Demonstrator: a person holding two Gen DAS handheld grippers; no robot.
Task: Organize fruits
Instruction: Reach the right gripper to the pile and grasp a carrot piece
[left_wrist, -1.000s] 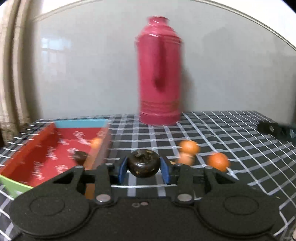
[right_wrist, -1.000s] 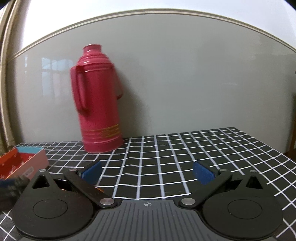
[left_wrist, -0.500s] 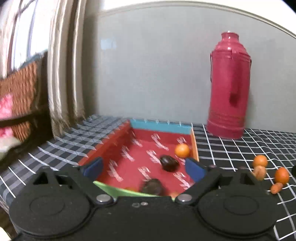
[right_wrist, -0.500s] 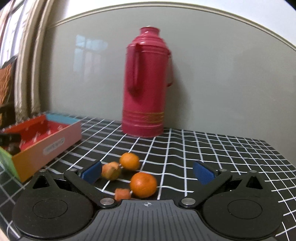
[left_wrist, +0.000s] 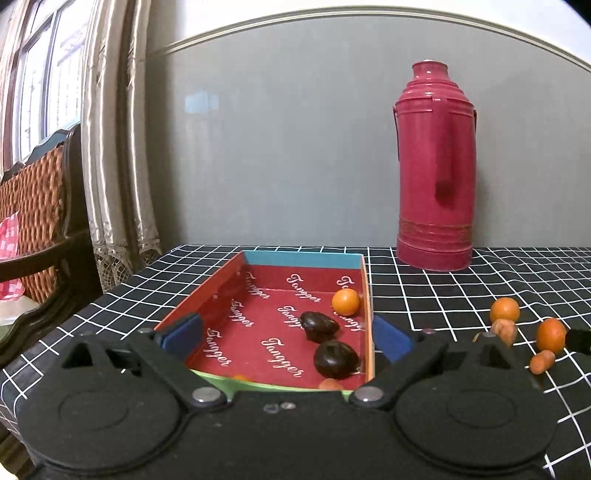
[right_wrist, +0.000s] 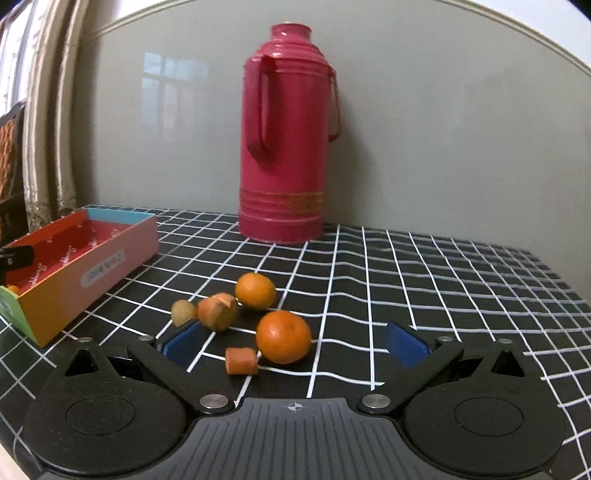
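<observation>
While both hand-held grippers, left hand-held gripper (left_wrist: 288, 338) having just opened and right hand-held gripper (right_wrist: 295, 341), gape empty, the box (left_wrist: 236, 269) holds two dark fruits (left_wrist: 335, 359) and one orange (left_wrist: 345, 301); two oranges (right_wrist: 283, 336) sit on the tabletop (right_wrist: 443, 280) before the thermos (right_wrist: 286, 147).

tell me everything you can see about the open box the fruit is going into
The box is a shallow, open-topped rectangular tray that looks like printed cardboard. Its red lining repeats a white script logo; the far wall is light blue, the near rim green, and the outer long side orange to pink with an oval label. It sits flat on the black grid tablecloth, left of the red thermos. Inside lie two dark fruits and a small orange, with bits of orange fruit at the near wall.
</observation>
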